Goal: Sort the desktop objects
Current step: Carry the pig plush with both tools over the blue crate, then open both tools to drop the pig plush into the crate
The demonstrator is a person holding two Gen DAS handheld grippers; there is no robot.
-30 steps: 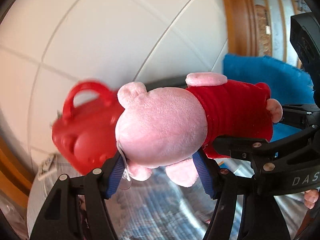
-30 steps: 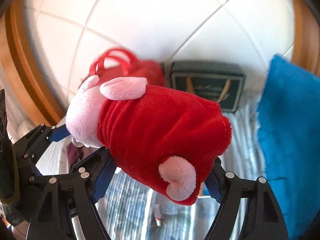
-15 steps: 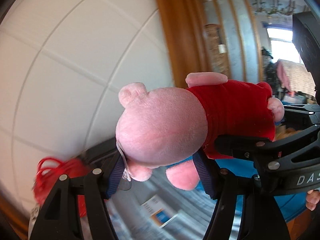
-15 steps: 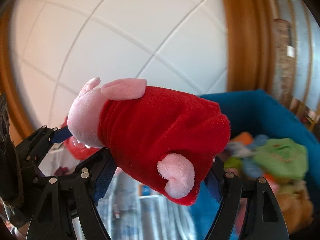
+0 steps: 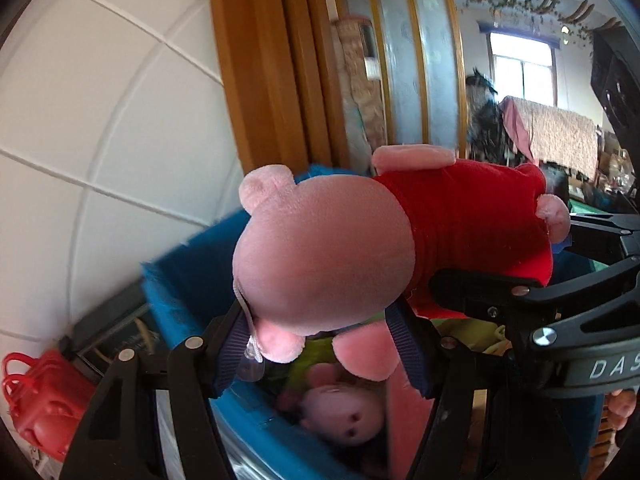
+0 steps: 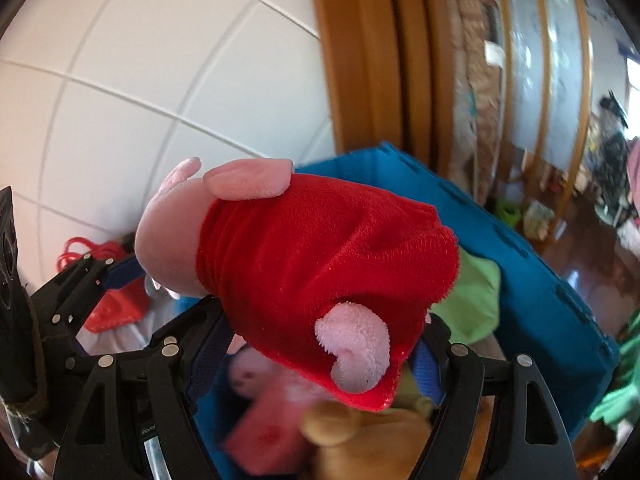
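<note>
A pink pig plush in a red dress hangs level between both grippers. My left gripper point(image 5: 320, 340) is shut on its pink head point(image 5: 320, 256). My right gripper point(image 6: 316, 360) is shut on the red dress point(image 6: 320, 264), and its black arm also shows at the right of the left wrist view. The plush hangs above an open blue fabric bin point(image 5: 180, 280) point(image 6: 520, 272). Inside the bin lie another pink pig plush point(image 5: 344, 412), a green plush point(image 6: 472, 292) and a brown plush point(image 6: 360, 440).
A red handled basket point(image 5: 36, 400) point(image 6: 108, 304) and a dark green box point(image 5: 116, 328) stand left of the bin against the white tiled wall. A wooden door frame point(image 5: 272, 80) rises behind the bin, and beyond it lies a cluttered room.
Both grippers have swung right and upward with the pig plush, from in front of the red basket to above the blue bin. The grip on the plush looks the same.
</note>
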